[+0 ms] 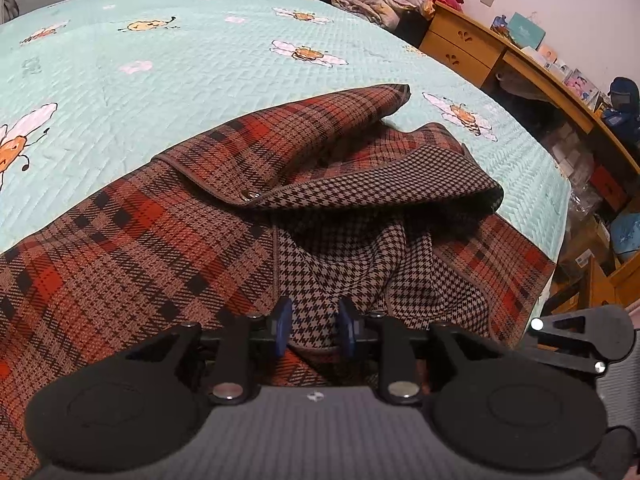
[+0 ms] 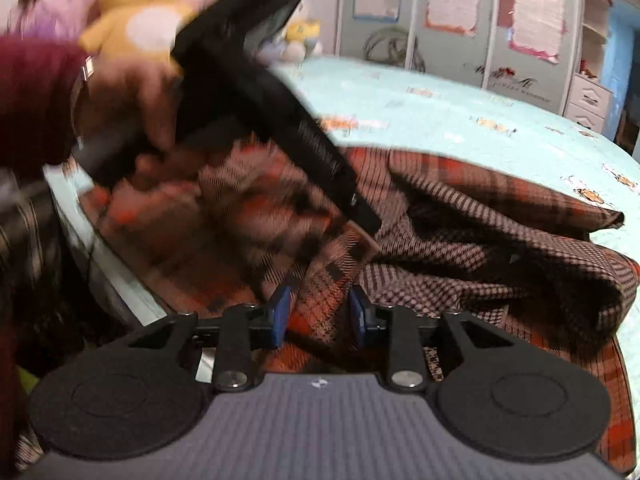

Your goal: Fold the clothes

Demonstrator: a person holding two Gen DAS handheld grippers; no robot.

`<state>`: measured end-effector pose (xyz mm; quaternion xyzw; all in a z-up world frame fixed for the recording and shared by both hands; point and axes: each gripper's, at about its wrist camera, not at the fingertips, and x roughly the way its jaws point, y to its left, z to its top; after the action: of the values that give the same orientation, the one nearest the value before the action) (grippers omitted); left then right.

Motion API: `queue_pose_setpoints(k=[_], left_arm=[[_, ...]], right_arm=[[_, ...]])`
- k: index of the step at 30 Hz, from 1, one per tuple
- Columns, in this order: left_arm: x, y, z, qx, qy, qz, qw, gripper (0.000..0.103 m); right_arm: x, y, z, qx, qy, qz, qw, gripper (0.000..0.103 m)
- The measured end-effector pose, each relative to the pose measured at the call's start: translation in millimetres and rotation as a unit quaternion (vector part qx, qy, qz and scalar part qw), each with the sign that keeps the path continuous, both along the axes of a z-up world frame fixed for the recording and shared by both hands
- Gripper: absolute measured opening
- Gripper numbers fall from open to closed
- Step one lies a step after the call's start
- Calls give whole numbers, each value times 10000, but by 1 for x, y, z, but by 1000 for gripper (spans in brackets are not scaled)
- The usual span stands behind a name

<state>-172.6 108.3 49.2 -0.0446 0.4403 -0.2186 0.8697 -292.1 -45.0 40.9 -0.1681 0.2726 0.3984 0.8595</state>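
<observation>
- Plaid coat (image 1: 132, 240) sprawls unfolded on your bee-print quilt (image 1: 160, 60), lining bunched toward 3 o'clock; folding barely begun.
- Left gripper (image 1: 316, 330) straddles houndstooth lining; pinch unclear.
- Right gripper (image 2: 320, 316) straddles plaid; grip unclear.

On the mint-green quilted bedspread (image 1: 160, 80), printed with orange-and-white bees, lies a brown, red and black plaid garment (image 1: 140, 248) with a black-and-white houndstooth lining, while beyond the bedspread sits a yellow plush toy (image 2: 136, 20).
</observation>
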Motion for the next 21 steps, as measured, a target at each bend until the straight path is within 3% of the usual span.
queue_pose_setpoints(k=[4,8,11,16,17,19,20,21], left_arm=[[2,2,0,-24,41,-44,10000,28],[2,3,-2,-41,52,-70,10000,28],[2,4,-2,-73,70,-100,9999,28],[5,8,-4,-185,135,-107,9997,29],[6,9,-4,-226,158,-95,9996,29],[7,10,-5,-265,196,-90,9994,29],[8,10,-5,-266,200,-97,9994,29],[9,10,-5,-270,201,-99,9994,29]], right_arm=[[-2,1,-1,-188,12,296,9994,24],[26,-19,5,477,929,257,9942,32],[58,-38,4,1089,1839,249,9766,52],[95,-46,-17,1454,3083,789,9368,52],[98,-46,-18,1495,3151,799,9338,51],[104,-46,-18,1525,3235,810,9303,30],[101,-44,-15,1397,3137,794,9358,16],[96,-40,-12,1216,2985,771,9435,14]])
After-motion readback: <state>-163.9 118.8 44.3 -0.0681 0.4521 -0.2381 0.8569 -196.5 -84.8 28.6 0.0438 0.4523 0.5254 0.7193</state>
